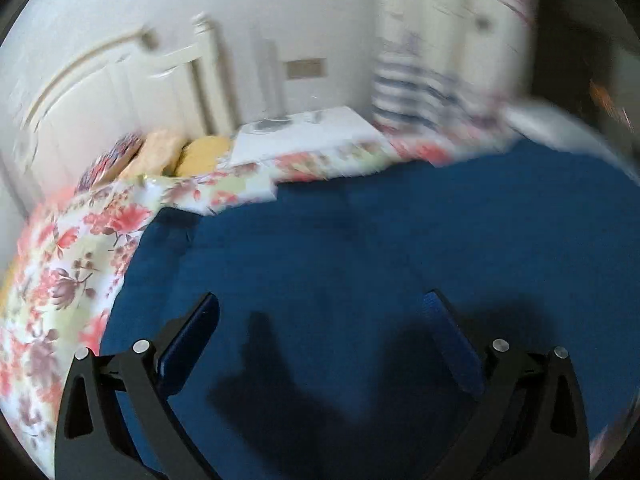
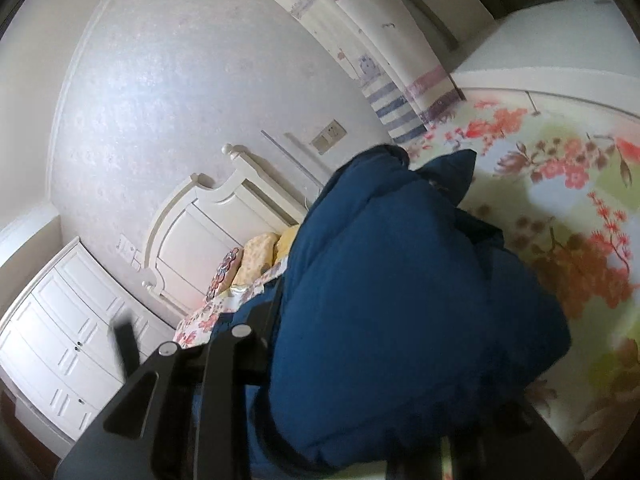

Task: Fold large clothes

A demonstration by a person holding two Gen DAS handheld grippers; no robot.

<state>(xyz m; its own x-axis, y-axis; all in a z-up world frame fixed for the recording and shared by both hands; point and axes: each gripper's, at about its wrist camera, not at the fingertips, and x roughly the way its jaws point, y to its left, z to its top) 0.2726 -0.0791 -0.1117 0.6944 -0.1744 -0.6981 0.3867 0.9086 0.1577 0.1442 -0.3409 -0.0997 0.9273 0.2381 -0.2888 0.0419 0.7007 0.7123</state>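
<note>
A large dark blue garment [image 1: 380, 240] lies spread flat on the flower-print bed cover [image 1: 60, 264]. My left gripper [image 1: 320, 308] is open, its two blue-padded fingers wide apart just above the cloth, holding nothing. In the right wrist view my right gripper [image 2: 384, 360] is shut on a thick bunched fold of the blue garment [image 2: 380, 288] and holds it lifted over the flower-print bed cover [image 2: 560, 200]. The cloth hides the right gripper's fingertips.
A white headboard [image 1: 100, 92] and several pillows [image 1: 160, 156] stand at the bed's far left. A white bedside table [image 1: 304, 136] is by the wall. A white cabinet [image 2: 68, 344] shows in the right wrist view, and a striped printed wardrobe [image 1: 440, 60] stands at the back.
</note>
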